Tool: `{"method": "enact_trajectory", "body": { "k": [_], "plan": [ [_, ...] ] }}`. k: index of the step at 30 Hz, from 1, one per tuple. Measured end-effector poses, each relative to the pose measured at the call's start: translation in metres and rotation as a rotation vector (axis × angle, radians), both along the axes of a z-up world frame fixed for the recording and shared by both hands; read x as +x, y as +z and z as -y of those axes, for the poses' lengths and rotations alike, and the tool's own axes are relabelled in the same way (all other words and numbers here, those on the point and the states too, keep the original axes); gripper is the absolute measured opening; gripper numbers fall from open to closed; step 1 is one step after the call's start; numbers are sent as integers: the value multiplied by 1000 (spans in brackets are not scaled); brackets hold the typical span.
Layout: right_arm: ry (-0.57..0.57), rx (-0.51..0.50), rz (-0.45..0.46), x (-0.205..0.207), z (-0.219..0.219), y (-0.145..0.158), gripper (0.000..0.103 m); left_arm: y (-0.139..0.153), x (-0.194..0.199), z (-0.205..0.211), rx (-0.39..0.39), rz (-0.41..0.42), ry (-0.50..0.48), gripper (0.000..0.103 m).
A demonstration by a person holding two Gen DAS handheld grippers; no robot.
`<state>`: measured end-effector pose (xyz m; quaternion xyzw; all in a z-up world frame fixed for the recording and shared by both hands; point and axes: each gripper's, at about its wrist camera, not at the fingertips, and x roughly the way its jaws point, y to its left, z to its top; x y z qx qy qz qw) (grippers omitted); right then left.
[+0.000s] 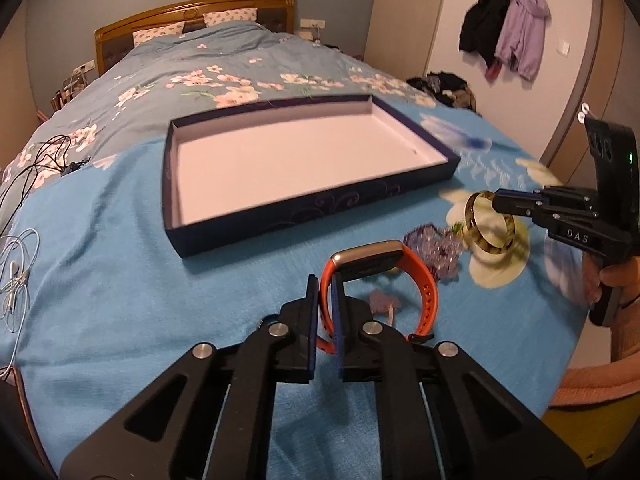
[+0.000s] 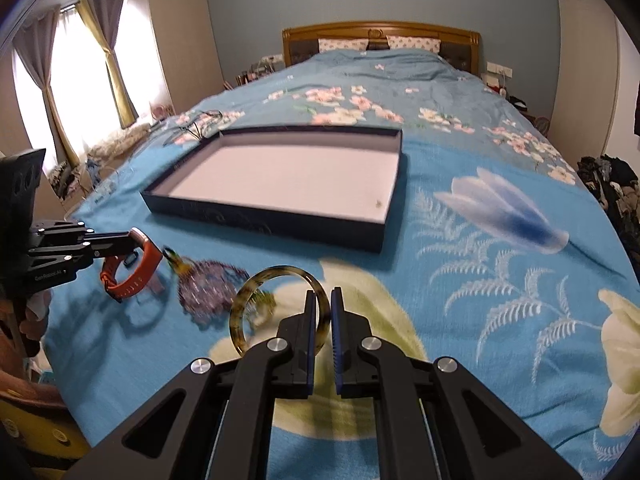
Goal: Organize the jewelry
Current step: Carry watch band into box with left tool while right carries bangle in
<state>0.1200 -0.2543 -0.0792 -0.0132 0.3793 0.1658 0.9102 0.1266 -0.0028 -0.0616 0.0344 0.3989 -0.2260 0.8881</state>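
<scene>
- Left wrist view: the left gripper [image 1: 326,300] is clenched on the strap of an orange watch [image 1: 384,276], held just above the bed [image 1: 120,300]. The strap looks soft and springy, so a pinch across the band near the stiff case seems the surest hold.
- Right wrist view: the right gripper [image 2: 323,312] is clamped on the rim of a mottled amber bangle [image 2: 244,308], which stands on edge off the cover. It appears rigid, smooth and probably brittle; a grip across the ring's thickness suits it, though it could slip.
- A purple beaded piece [image 2: 208,284] lies on the blue cover between the two grippers. It looks light and limp, and would likely sag if lifted by one strand.
- The dark blue box [image 2: 192,208] sits open beyond them; only a tiny speck shows near one corner of its pale floor.
</scene>
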Motion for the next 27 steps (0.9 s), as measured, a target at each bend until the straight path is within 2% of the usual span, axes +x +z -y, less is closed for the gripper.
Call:
{"method": "enact_trajectory", "body": {
  "k": [7, 13, 19, 27],
  "plan": [
    [28, 13, 75, 21, -10, 26, 6, 29, 16, -17, -25, 59, 55, 7],
    [25, 5, 118, 66, -17, 44, 6, 48, 55, -24, -14, 88, 105, 7],
    [7, -15, 105, 119, -25, 41, 6, 57, 101, -19, -19, 97, 139, 7],
    [-23, -26, 50, 175, -37, 26, 6, 44, 162, -2, 1, 53, 177, 7]
  ]
}}
